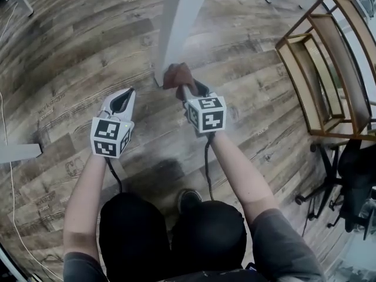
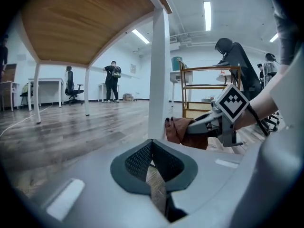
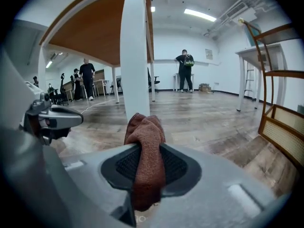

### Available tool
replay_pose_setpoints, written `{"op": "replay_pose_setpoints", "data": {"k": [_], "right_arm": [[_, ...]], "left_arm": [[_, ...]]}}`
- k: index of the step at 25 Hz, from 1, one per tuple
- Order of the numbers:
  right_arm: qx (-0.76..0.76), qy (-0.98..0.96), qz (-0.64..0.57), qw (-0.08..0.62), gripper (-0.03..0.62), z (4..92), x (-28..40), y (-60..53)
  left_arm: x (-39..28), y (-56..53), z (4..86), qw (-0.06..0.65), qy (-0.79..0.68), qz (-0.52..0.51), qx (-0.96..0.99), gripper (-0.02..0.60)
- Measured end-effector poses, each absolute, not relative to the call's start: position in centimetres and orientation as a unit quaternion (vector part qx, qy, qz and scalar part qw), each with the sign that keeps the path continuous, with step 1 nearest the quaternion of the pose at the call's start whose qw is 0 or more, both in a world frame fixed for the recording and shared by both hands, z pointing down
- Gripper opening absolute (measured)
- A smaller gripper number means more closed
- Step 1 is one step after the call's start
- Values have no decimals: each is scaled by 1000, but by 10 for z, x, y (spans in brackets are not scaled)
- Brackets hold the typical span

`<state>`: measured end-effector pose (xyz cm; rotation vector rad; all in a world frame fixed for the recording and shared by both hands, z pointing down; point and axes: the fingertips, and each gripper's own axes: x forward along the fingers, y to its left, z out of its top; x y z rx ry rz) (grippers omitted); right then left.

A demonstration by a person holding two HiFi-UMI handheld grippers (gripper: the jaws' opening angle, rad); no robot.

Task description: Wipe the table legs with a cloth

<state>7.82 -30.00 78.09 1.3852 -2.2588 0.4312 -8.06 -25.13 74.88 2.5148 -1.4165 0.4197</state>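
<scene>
A white table leg (image 1: 176, 22) stands on the wood floor just ahead of me, under a wooden tabletop (image 2: 90, 23). My right gripper (image 1: 187, 90) is shut on a brown cloth (image 1: 178, 75), whose bunched end rests against the lower part of the leg near its foot. In the right gripper view the cloth (image 3: 147, 146) hangs between the jaws of the right gripper (image 3: 149, 151), with the leg (image 3: 134, 56) right behind it. My left gripper (image 1: 122, 101) hovers to the left of the leg, shut and holding nothing. From the left gripper (image 2: 152, 144) I see the leg (image 2: 159, 80) and cloth (image 2: 183, 131).
A wooden shelf rack (image 1: 320, 69) stands to the right, with a black office chair (image 1: 346, 175) near it. A white cable (image 1: 12, 187) and another white table part (image 1: 17, 151) lie at the left. People (image 3: 184, 70) stand far off among other tables.
</scene>
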Motion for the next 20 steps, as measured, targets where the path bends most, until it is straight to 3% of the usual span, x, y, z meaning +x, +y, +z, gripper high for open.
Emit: {"op": "replay_pose_setpoints", "data": {"k": [7, 20], "right_arm": [[470, -811, 144, 319, 84, 833, 70, -287], [506, -796, 128, 307, 84, 801, 99, -284]], "left_arm": [[-70, -240, 771, 127, -464, 159, 862, 18], [-80, -248, 743, 119, -469, 144, 863, 18]]}}
